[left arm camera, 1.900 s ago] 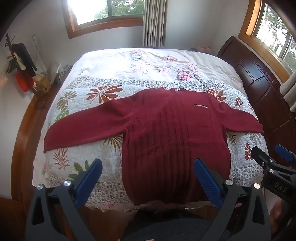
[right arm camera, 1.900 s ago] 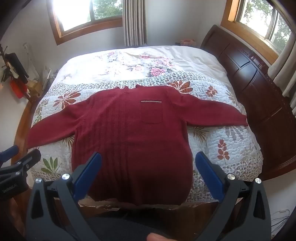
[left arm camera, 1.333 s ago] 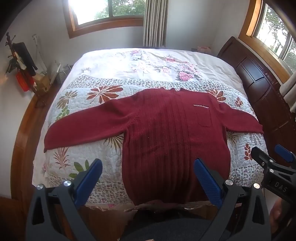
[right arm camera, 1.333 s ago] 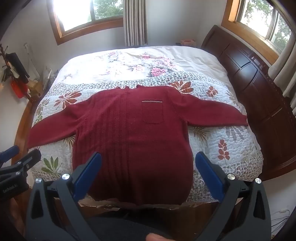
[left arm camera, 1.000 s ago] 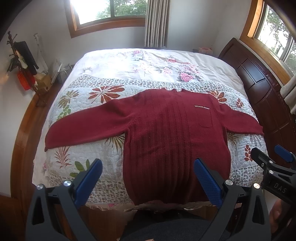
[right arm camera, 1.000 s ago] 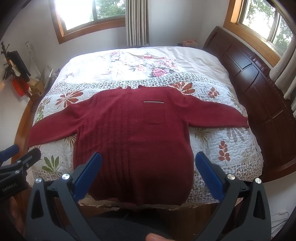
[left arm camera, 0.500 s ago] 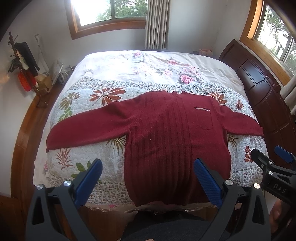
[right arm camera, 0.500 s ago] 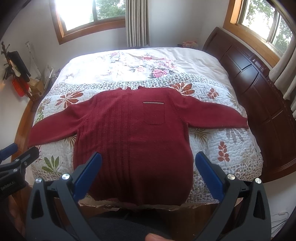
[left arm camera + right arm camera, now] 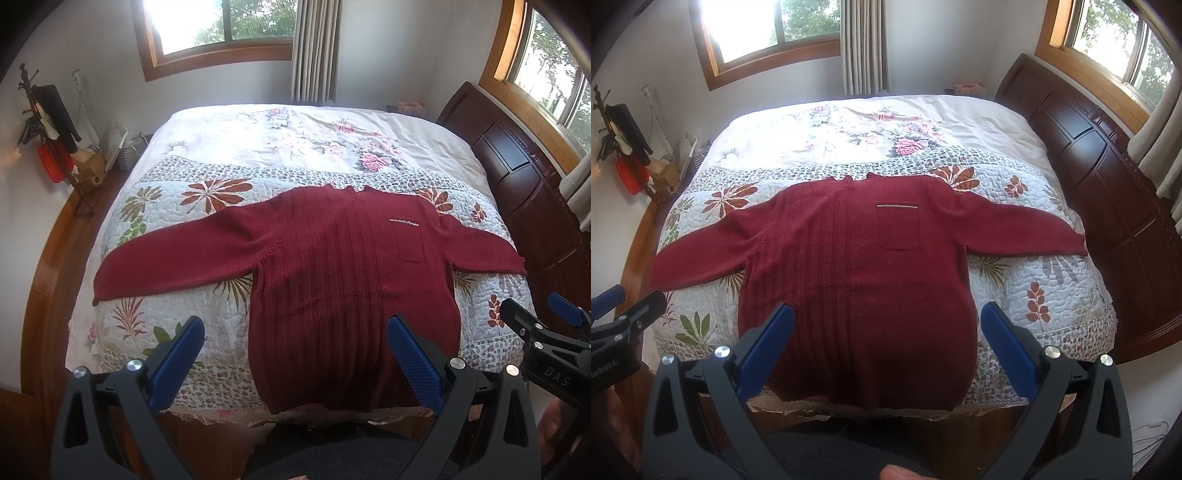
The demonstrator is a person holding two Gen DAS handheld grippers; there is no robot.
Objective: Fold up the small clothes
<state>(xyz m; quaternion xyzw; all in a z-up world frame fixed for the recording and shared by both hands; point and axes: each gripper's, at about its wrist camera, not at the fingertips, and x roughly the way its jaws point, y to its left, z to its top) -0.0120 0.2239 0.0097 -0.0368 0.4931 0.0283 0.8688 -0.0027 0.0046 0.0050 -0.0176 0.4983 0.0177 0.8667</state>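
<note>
**Red sweater lying flat on the bed, both hand-held grippers open above its hem**

Left wrist view: the left hand-held gripper is hovering with its blue pads spread wide, gripping nothing. The red sweater is lying face up on the quilt, both sleeves stretched out sideways. Its hem is hanging just over the near edge of the bed, and the strip below that is being hidden by the gripper's black frame. The right hand-held gripper is poking in at the right border, mostly cut off. Open quilt is showing on both sides of the sweater's body.

Right wrist view: the right hand-held gripper is also gaping wide and empty, over the sweater's lower body. The chest pocket is facing up. The right sleeve end is reaching close to the bed's edge beside the dark headboard. The left hand-held gripper is showing partly at the left border, its jaws hard to make out.
</note>
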